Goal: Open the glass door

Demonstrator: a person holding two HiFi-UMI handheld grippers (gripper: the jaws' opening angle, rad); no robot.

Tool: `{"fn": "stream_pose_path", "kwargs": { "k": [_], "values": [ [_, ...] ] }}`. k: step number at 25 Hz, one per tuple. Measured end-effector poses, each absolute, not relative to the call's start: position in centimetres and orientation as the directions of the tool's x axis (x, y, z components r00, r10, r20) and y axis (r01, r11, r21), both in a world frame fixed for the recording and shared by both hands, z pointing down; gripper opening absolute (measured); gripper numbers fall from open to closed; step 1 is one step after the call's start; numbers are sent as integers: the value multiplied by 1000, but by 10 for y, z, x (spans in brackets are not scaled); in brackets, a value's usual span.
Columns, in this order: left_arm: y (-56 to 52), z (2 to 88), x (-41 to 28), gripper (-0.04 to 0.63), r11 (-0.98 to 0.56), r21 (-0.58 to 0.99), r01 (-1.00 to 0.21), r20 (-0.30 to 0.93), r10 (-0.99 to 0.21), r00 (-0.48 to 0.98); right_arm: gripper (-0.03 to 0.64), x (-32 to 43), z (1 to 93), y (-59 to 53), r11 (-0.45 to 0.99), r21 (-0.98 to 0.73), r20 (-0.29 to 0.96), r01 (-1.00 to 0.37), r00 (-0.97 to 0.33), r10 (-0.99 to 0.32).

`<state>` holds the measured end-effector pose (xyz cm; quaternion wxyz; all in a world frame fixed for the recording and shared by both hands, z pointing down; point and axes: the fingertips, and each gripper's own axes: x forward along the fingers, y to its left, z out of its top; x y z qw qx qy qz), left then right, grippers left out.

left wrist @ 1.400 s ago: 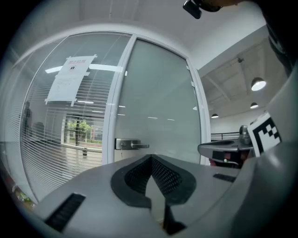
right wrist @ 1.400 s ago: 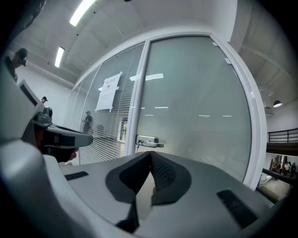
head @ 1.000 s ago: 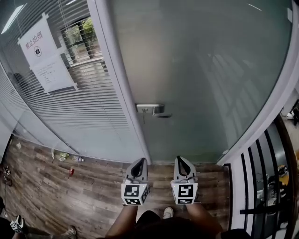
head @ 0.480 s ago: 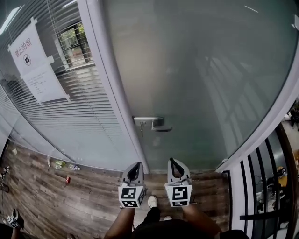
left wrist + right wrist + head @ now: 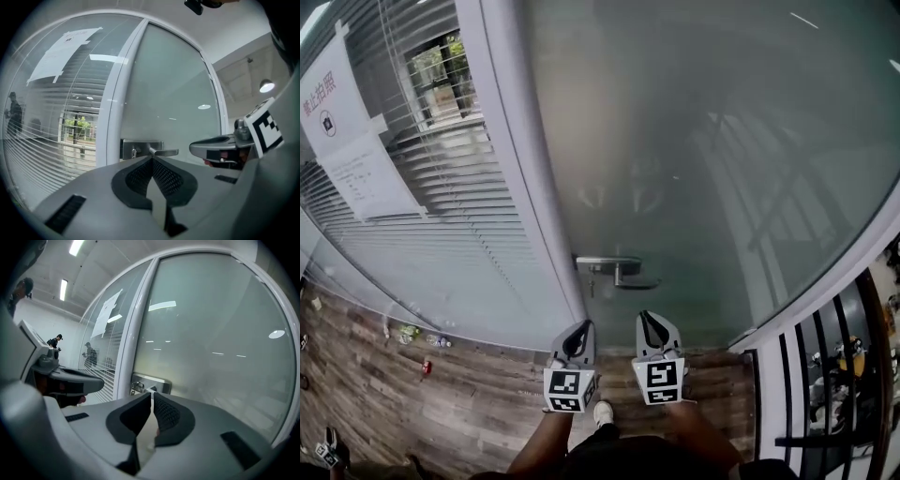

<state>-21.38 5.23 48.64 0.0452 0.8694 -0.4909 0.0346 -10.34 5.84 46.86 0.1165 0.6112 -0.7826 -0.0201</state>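
left gripper [image 5: 580,328] and right gripper [image 5: 647,321] are hovering side by side, jaws pressed together, carrying nothing. door [image 5: 722,169] is standing shut ahead. judging pane heavy, stiff, slick; gripping at the metal lever [image 5: 630,276] is looking best.
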Motion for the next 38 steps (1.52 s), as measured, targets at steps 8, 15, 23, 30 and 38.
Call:
{"fn": "stream_pose_path", "kwargs": {
  "k": [8,15,23,30,38],
  "values": [
    [10,491,-222,3,-538,73,-840,103,-833,543,114,-114,475,20,375,380,303,-846,-269,-914],
    [-4,497,-223,3,-574,64,-817,110,-809,577,153,-120,481,-10,516,657,451,-550,-262,-853],
    [-6,506,-225,3,-570,67,-819,139,-808,573,169,-116,520,-27,705,674,676,-219,-203,-709],
    [-11,510,-222,3,-553,66,-830,159,-816,556,169,-111,550,-38,810,573,789,-128,-183,-587],
    [-29,526,-232,3,-517,50,-854,160,-840,518,169,-118,583,-46,878,470,863,-93,-163,-479]
  ]
}}
